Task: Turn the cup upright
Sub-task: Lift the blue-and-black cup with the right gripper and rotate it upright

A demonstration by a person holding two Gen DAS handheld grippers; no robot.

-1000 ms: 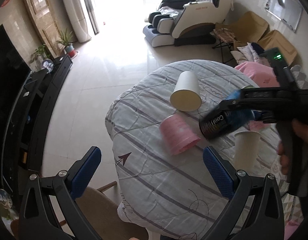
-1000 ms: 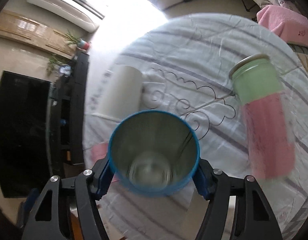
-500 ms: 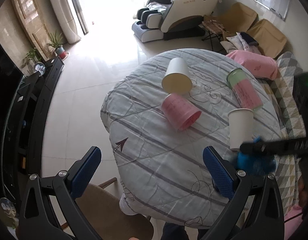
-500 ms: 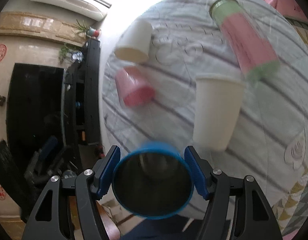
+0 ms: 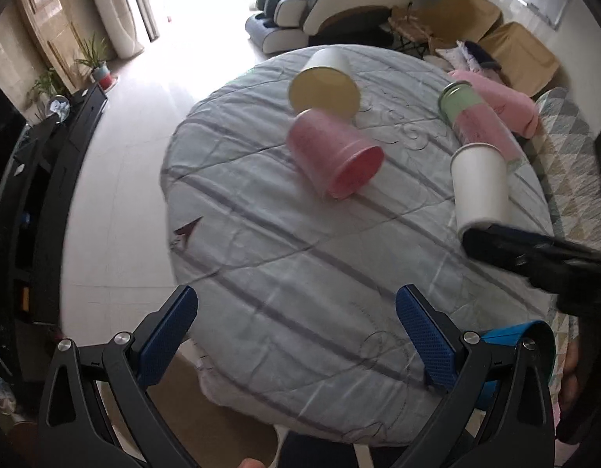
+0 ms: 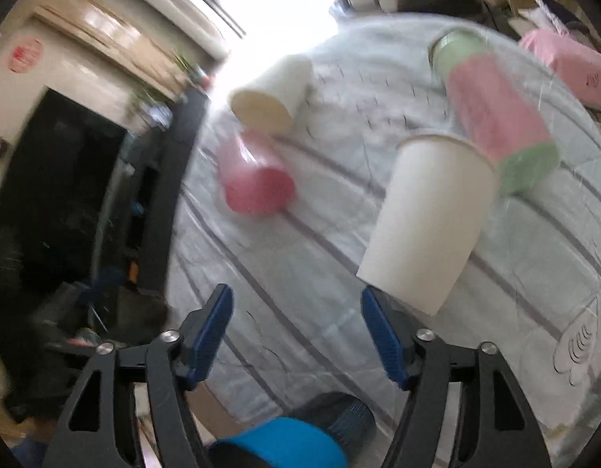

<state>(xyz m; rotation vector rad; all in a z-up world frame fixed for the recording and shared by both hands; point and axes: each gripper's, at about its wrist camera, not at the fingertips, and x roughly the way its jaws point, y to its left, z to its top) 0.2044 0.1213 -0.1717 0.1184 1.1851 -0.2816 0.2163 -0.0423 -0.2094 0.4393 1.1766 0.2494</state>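
Observation:
A blue metal cup (image 6: 279, 442) stands at the near edge of the round table (image 5: 300, 273), just below my right gripper (image 6: 296, 335), which is open and empty above it. The cup's rim also shows in the left wrist view (image 5: 515, 335) behind the right finger (image 5: 425, 343) of my left gripper (image 5: 292, 331), which is open and empty over the table's front. A pink cup (image 5: 335, 156) and a white paper cup (image 5: 325, 82) lie on their sides. Another white paper cup (image 5: 479, 187) stands upright.
A green and pink jar (image 5: 476, 124) lies on its side at the right. The right gripper's black body (image 5: 534, 257) reaches in from the right. A dark TV cabinet (image 5: 39, 179) stands left; a massage chair (image 5: 339, 7) is at the back.
My right gripper carried the blue cup toward the table's near edge, turned it, and let go of it; the jaws are now open above it. The left gripper stayed open.

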